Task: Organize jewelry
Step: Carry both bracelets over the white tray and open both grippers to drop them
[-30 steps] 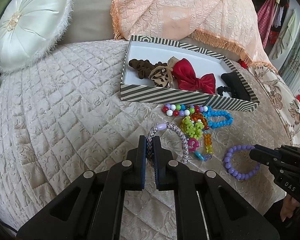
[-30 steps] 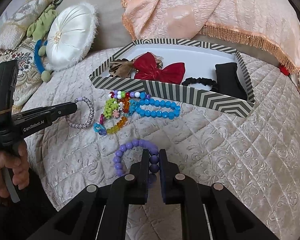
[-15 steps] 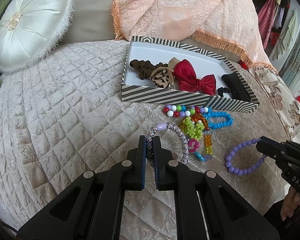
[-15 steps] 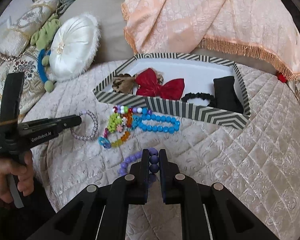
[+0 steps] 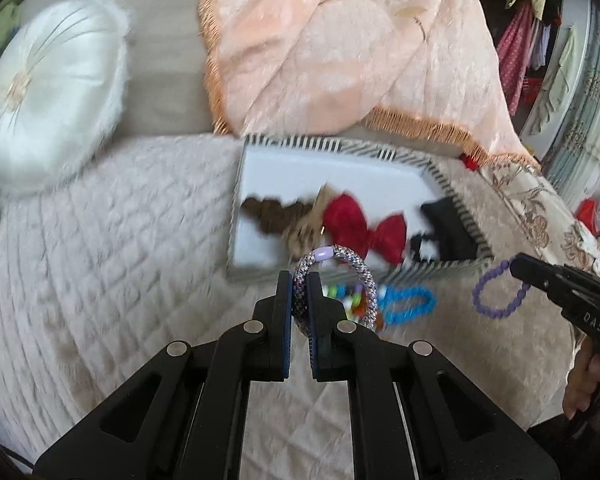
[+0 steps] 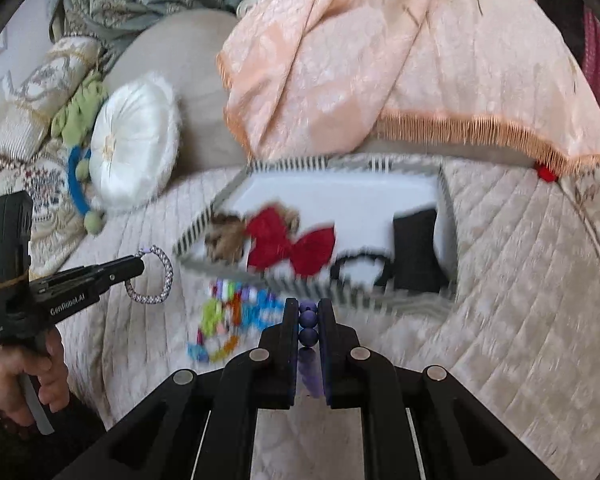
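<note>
Left gripper [image 5: 299,294] clamped silver bracelet [image 5: 340,280], loop toward 1 o'clock; right gripper [image 6: 309,322] clamped purple bead bracelet [image 6: 309,324].

I am counting two grippers: left gripper [image 5: 299,280], right gripper [image 6: 309,307]. I am seeing one striped box [image 5: 440,270]. I am holding two bracelets: sparkly bracelet [image 5: 358,266], purple bead bracelet [image 5: 496,312].

The box [image 5: 444,269] carried black-and-white stripes outside and a plain white floor. Inside lay a red bow [image 5: 364,228], a brown clip [image 5: 272,212] and a black pouch [image 6: 414,248]. The rope bracelet [image 5: 340,264] was speckled silver-grey with one lilac bead. The bead bracelet [image 5: 496,296] was purple. The quilt [image 5: 100,264] was cream; the throw [image 5: 340,48] was peach, orange-fringed. The cushion [image 5: 48,92] was white.
</note>
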### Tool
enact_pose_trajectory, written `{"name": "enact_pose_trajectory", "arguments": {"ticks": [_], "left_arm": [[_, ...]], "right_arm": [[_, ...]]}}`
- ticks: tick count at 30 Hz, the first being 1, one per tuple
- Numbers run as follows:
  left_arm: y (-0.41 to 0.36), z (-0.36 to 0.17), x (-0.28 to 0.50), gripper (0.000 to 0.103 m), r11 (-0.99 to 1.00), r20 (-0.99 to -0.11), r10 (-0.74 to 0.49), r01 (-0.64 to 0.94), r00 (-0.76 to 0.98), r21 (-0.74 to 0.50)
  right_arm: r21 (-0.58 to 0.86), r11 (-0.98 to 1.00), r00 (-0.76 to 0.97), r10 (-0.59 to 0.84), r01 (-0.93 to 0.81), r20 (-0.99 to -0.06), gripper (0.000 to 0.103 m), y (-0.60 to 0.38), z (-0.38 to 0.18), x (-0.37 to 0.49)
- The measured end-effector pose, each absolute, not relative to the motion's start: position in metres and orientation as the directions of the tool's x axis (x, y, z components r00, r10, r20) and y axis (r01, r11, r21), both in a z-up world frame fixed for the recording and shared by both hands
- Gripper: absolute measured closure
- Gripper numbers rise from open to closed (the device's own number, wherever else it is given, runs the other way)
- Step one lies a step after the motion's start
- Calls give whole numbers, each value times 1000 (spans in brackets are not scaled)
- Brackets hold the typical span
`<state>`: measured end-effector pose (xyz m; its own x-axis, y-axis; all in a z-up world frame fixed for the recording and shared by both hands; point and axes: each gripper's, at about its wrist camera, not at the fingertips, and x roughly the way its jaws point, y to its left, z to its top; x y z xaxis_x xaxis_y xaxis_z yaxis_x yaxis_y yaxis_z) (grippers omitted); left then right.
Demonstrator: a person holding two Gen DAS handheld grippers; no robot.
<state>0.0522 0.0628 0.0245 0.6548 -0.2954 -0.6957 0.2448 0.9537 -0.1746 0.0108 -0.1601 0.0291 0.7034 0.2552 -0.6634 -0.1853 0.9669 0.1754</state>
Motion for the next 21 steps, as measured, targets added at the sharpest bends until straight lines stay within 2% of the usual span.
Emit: {"name": "enact_pose_trajectory", "arguments": {"ticks": [5,8,11,15,21], "left_arm": [[43,32,102,98,949,-697,-298,280,652,-144],[32,26,142,98,957,-711,-279,252,645,-146],[30,15,180,98,961,-719,-275,198,638,-193],[22,3,219,98,973,-722,-232,162,652,-167],[23,-31,249,98,984,-788,-175,72,591,-164]], "right_arm": [[155,970,734,244,-189,-633,95,-167,47,49],[188,967,731,251,-169,-635,95,-172,45,82],[220,968,718,240,-123,-654,95,-180,35,116],[286,955,692,260,-81,-673,95,-190,16,155],[351,933,644,314,-75,-697,95,-189,-7,198]]}}
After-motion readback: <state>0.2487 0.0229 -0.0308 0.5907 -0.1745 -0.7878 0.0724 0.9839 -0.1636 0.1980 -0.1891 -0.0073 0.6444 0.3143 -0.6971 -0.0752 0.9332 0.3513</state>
